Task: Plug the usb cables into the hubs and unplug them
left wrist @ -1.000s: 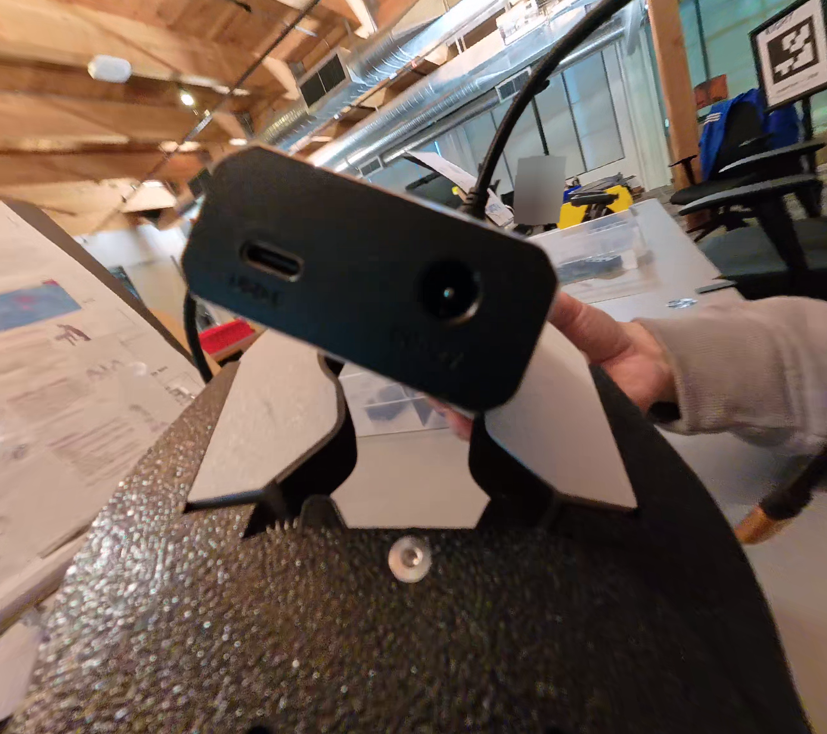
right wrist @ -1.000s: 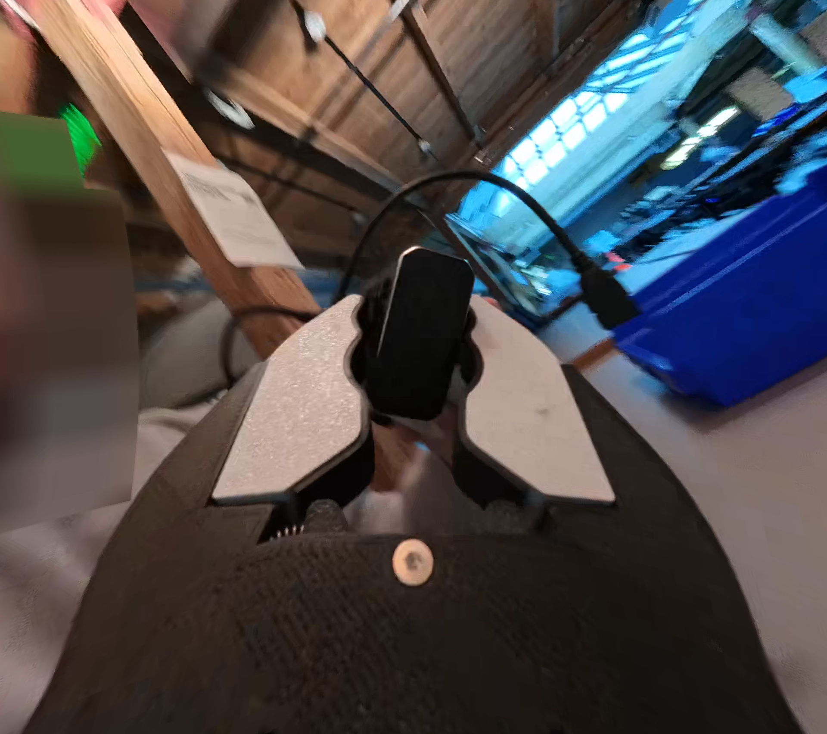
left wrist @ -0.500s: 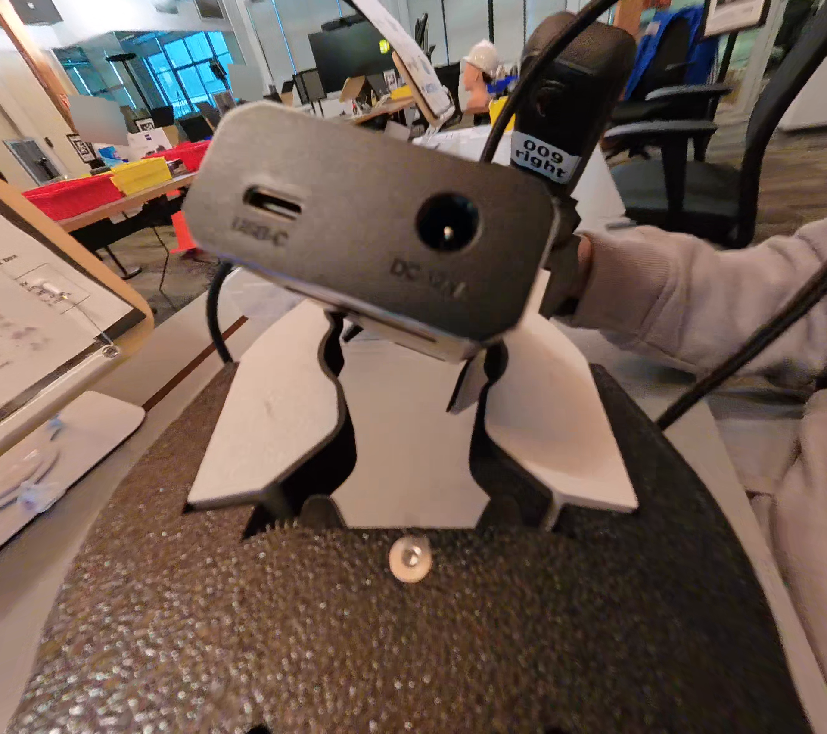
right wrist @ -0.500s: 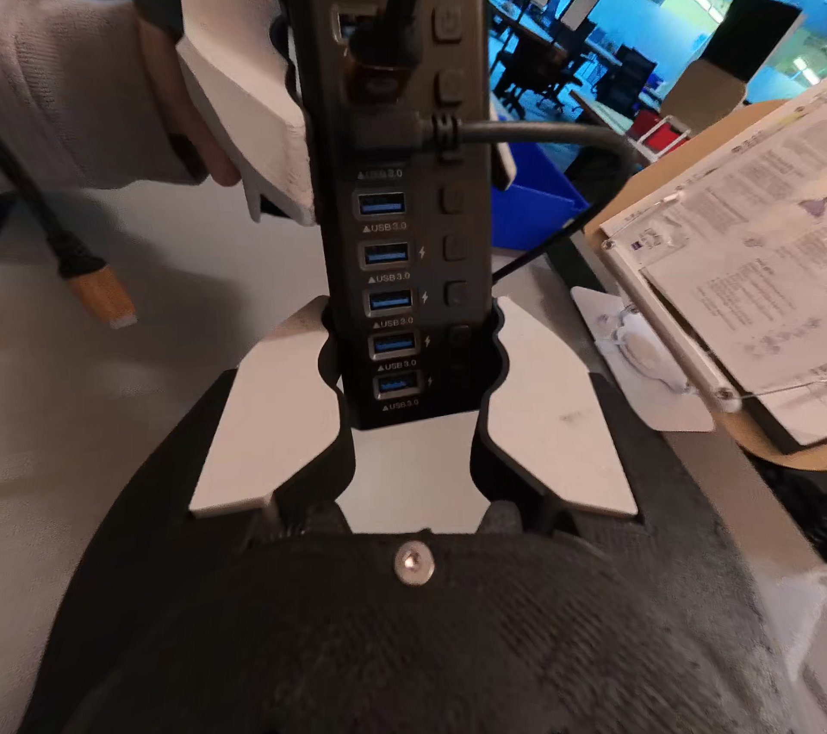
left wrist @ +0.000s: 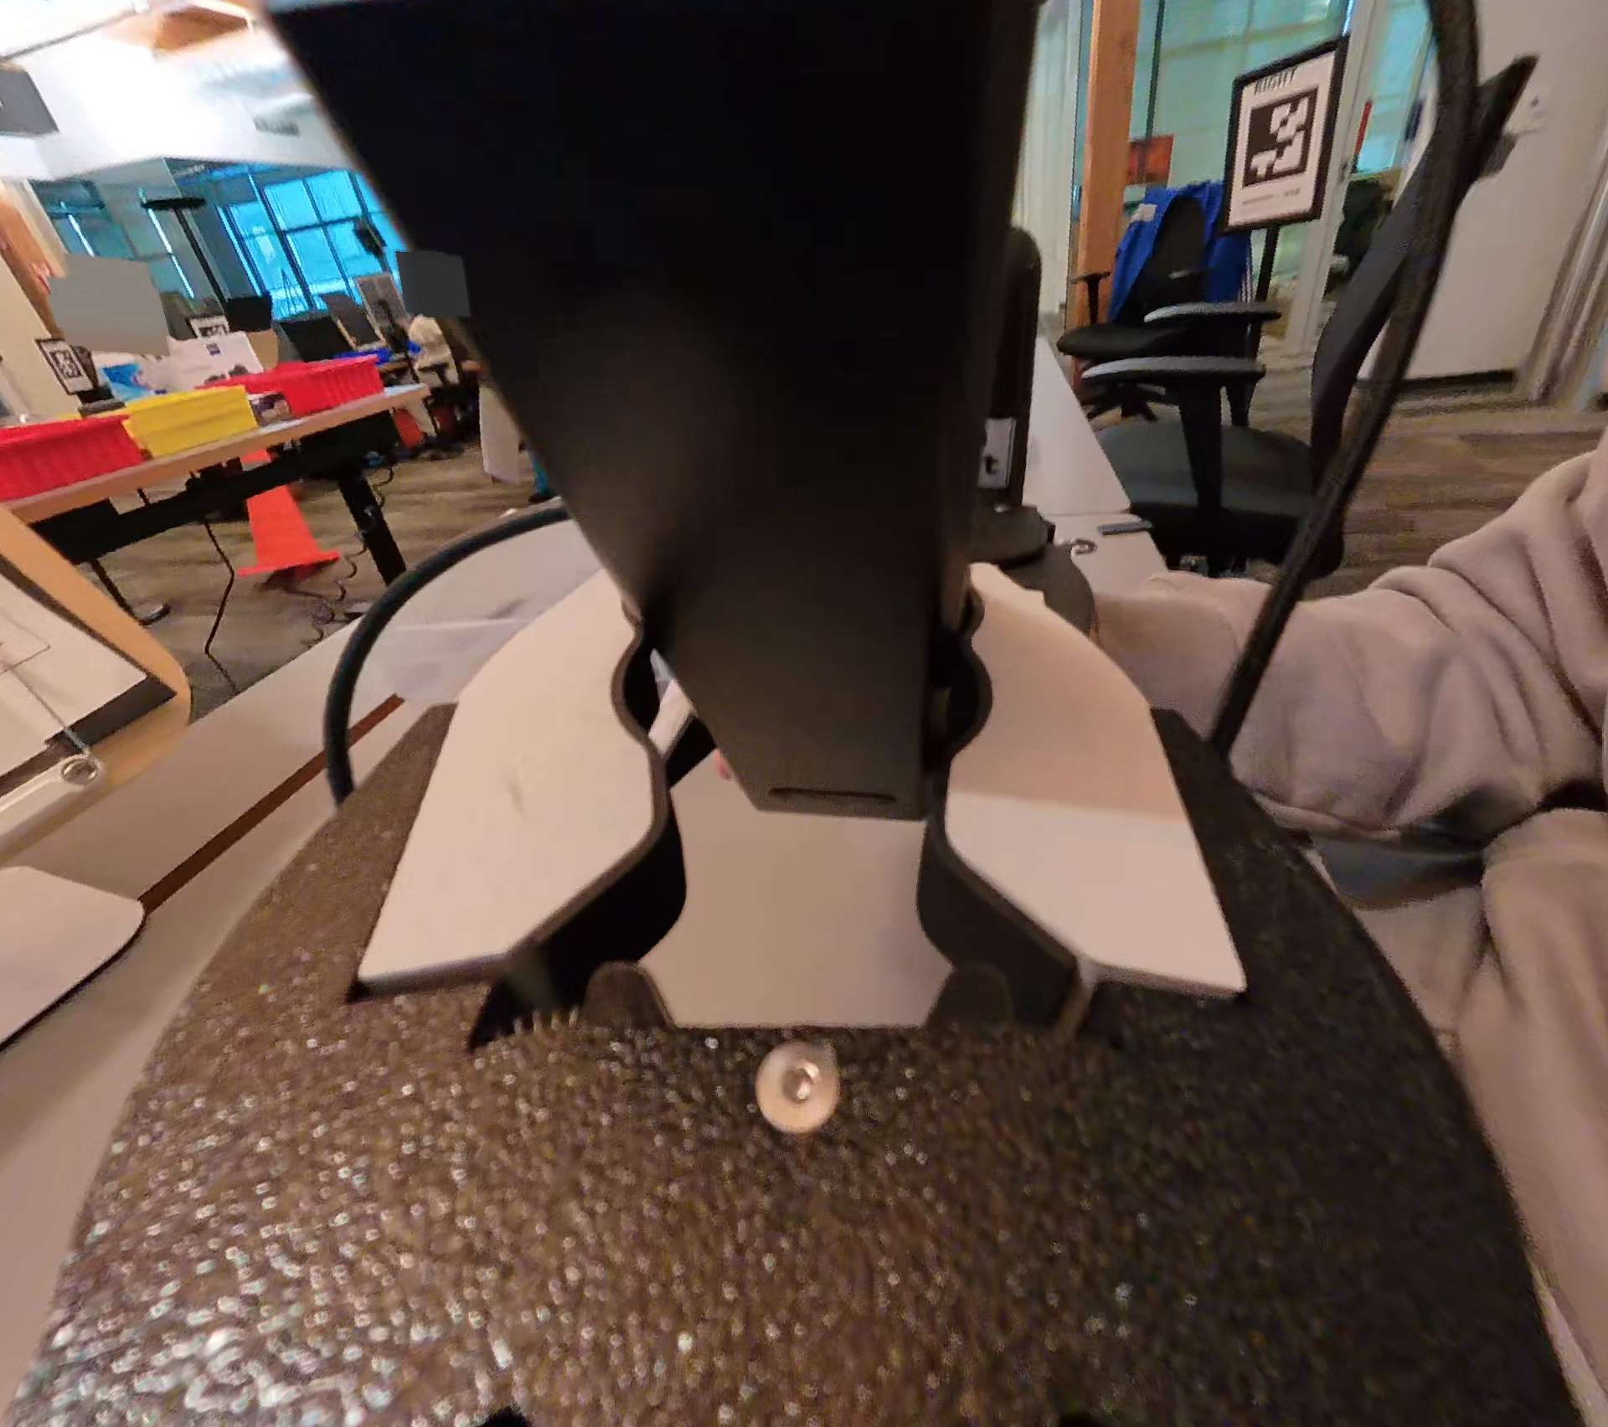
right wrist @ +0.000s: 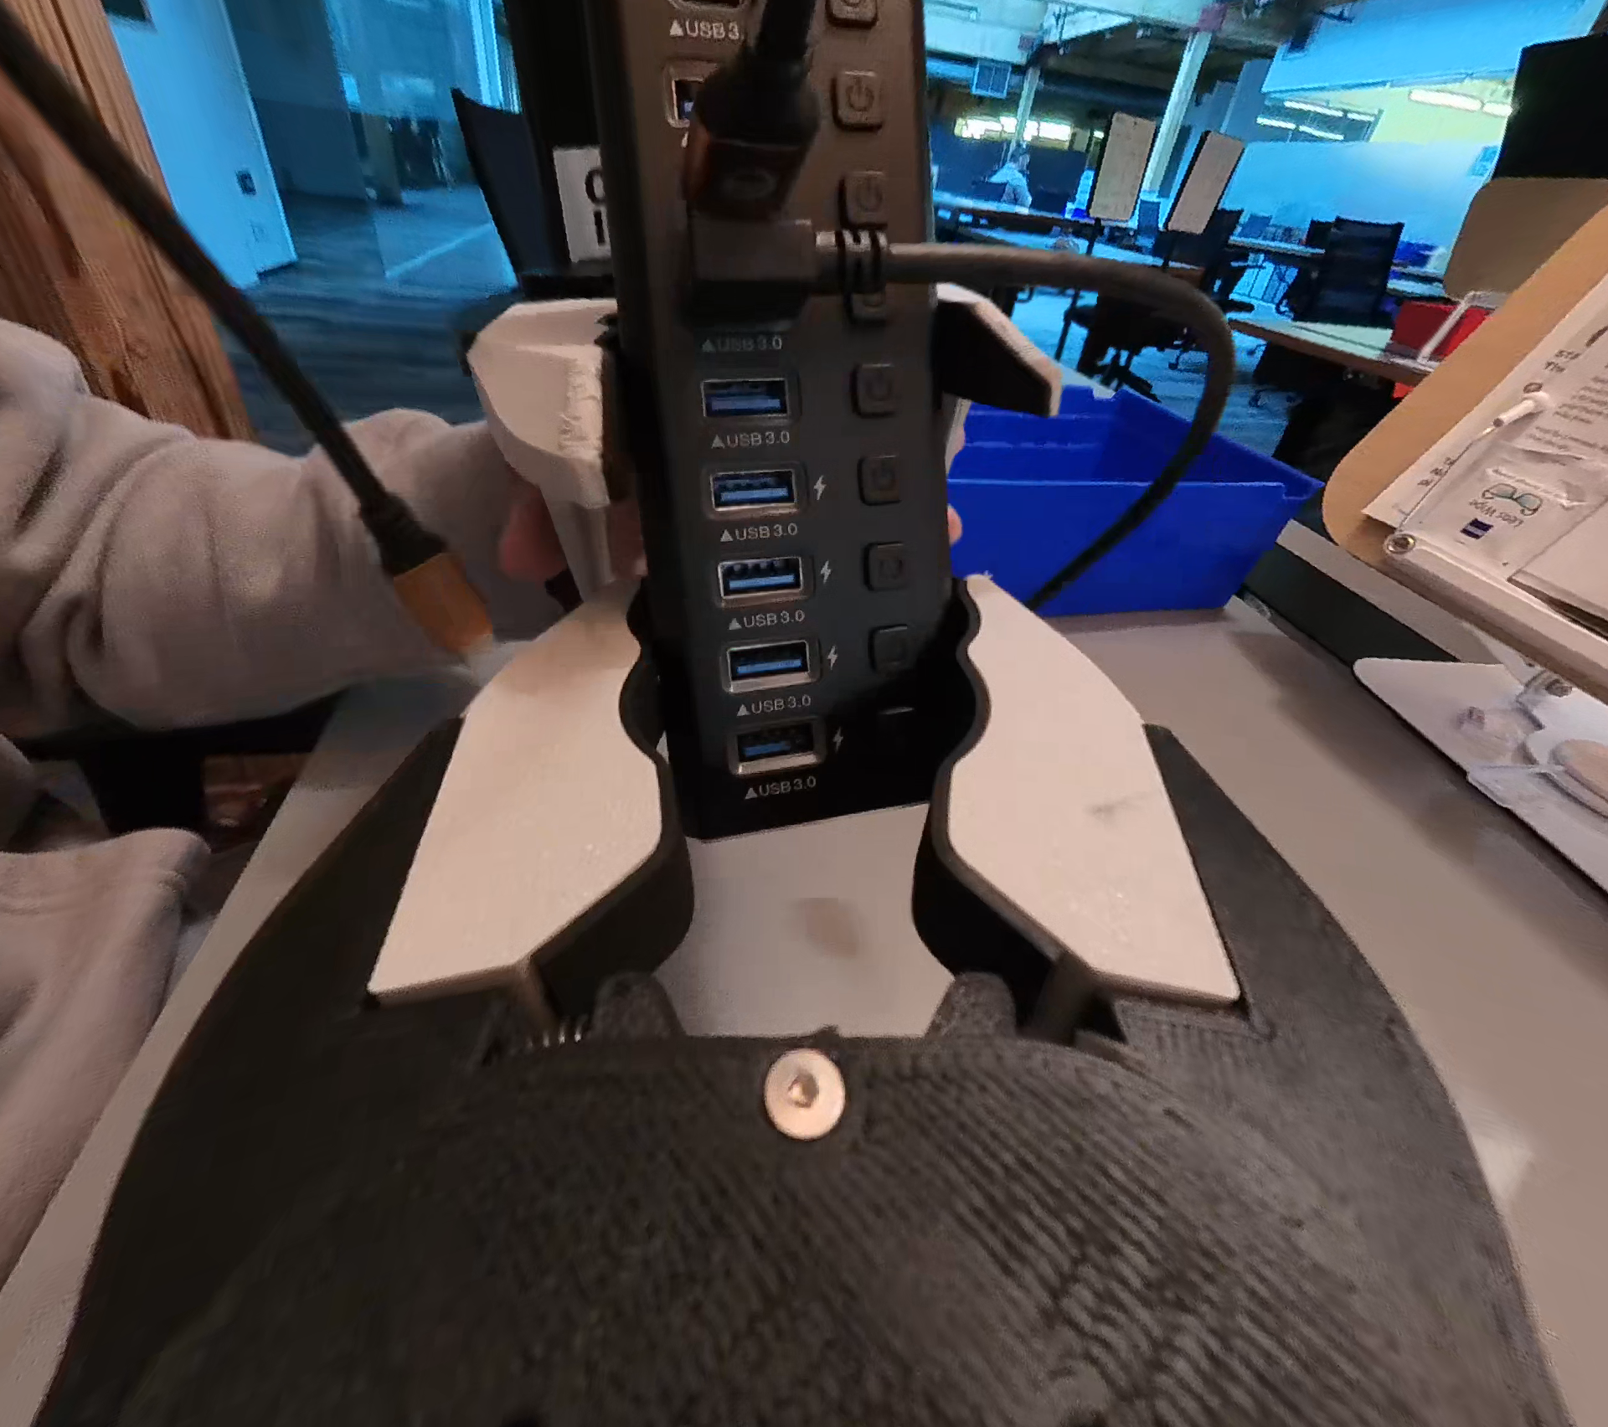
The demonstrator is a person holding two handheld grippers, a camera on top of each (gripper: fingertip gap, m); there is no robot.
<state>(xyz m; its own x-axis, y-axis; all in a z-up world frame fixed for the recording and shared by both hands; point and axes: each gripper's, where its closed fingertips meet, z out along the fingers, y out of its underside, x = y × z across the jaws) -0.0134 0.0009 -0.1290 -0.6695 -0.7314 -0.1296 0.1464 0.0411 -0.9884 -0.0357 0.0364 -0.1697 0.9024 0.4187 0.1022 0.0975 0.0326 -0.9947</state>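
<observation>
A long black USB hub (right wrist: 783, 515) stands upright, its row of blue ports facing the right wrist view. My right gripper (right wrist: 800, 620) is shut on its lower end. My left gripper (left wrist: 800, 646) is shut on the same hub (left wrist: 740, 341), which shows only its plain back there. The left gripper's white fingers (right wrist: 539, 419) clamp the hub's middle. Two black cables are plugged in: one plug (right wrist: 748, 150) with its cable running up, one angled plug (right wrist: 748, 263) with its cable looping right. A loose orange-tipped plug (right wrist: 439, 602) hangs at the left.
A blue bin (right wrist: 1114, 515) stands behind the hub on the pale table (right wrist: 1305, 820). A clipboard with papers (right wrist: 1479, 445) leans at the right, also in the left wrist view (left wrist: 52, 689). Grey sleeves (left wrist: 1392, 689) and office chairs (left wrist: 1201, 428) are on the right.
The hub was held up toward the ceiling by the right gripper with the left open. Both grippers have tilted down to table level, and the left fingers now close on the upright hub.
</observation>
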